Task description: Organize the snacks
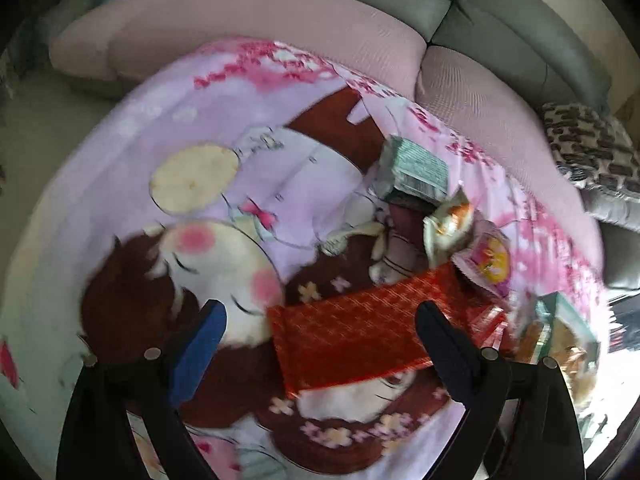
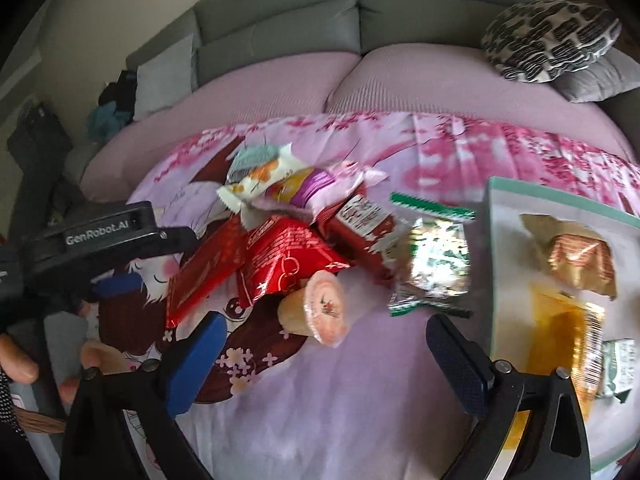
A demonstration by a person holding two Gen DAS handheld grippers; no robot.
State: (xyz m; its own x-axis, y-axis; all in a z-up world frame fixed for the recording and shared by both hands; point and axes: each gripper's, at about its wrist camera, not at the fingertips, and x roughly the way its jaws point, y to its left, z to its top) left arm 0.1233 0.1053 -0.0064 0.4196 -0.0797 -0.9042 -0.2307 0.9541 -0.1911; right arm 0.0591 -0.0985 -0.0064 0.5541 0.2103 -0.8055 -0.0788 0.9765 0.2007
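Both wide open and empty, left gripper (image 1: pixel 320 334) over red packet (image 1: pixel 352 336), right gripper (image 2: pixel 322 354) near jelly cup (image 2: pixel 316 306) beside tray (image 2: pixel 496 240); risks rolling cup away.

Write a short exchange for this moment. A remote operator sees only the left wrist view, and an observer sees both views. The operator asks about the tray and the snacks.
Operator: In my left wrist view the tray is a blur at the right edge. What lies in it?
Observer: A gold-wrapped snack, a yellow packet and a green-and-white sachet.
Operator: I see a flat red packet ahead of the left gripper. Is any snack hidden from me?
Observer: Yes. A pink-lidded jelly cup lies on its side on the blanket, beside the red wrappers.
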